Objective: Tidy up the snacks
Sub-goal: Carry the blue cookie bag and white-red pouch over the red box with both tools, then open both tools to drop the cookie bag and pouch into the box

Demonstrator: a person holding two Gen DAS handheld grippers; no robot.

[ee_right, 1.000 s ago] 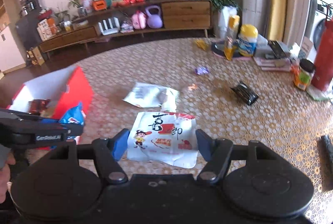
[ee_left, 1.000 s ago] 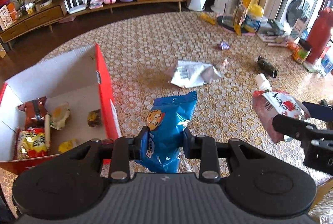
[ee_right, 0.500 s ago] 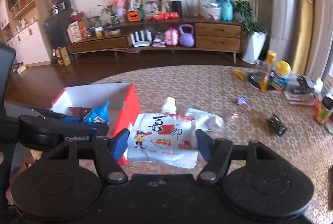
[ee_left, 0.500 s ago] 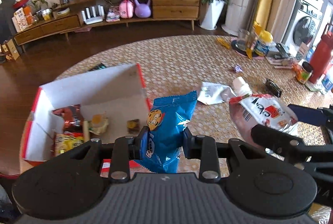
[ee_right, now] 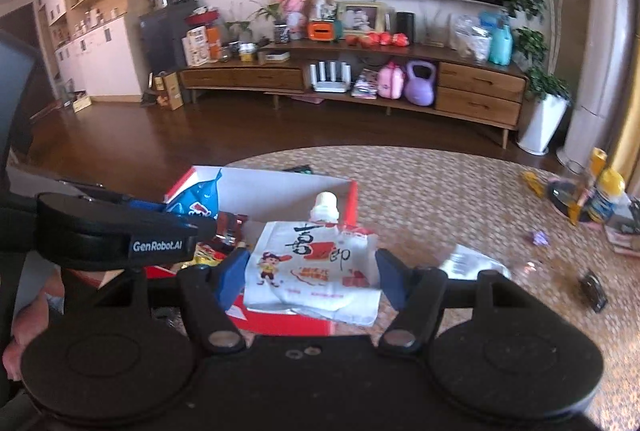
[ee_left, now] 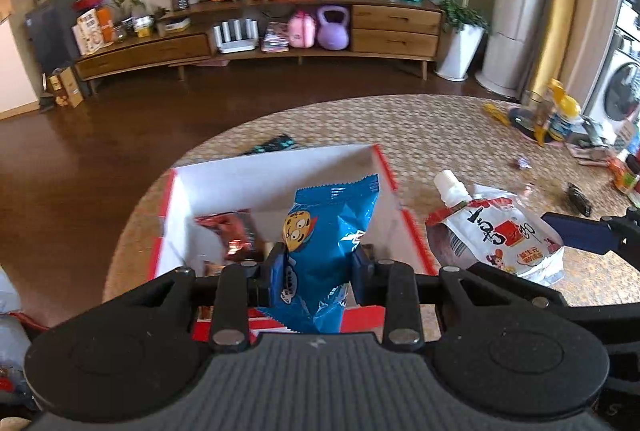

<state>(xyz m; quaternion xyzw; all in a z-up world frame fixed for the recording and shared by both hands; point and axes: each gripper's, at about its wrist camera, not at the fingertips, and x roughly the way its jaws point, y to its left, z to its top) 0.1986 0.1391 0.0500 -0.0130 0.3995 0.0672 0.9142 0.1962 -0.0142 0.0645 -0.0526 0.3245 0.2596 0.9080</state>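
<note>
Left claw (ee_left: 318, 261): clenched on one crinkled blue foil snack packet (ee_left: 330, 227) printed with a cartoon face, held upright over the open red-and-white cardboard box (ee_left: 276, 171). Right claw (ee_right: 310, 273): clenched on one white spouted drink pouch (ee_right: 316, 263) with red lettering and a white screw cap, held upright at the box's right wall, just beside the blue packet. Inside the box lie one dark red foil packet (ee_left: 230, 229) and one yellow packet (ee_right: 208, 255); further contents are hidden behind the claws. The box rests on a round worktop (ee_left: 440, 135) covered with a tan lace-patterned cloth. Loose on the worktop, well apart from the box: one crumpled silver wrapper (ee_right: 474, 263), one small purple wrapped sweet (ee_right: 538, 237) and one small black packet (ee_right: 594, 289). Behind the worktop stands one long wooden sideboard (ee_left: 396, 27).
</note>
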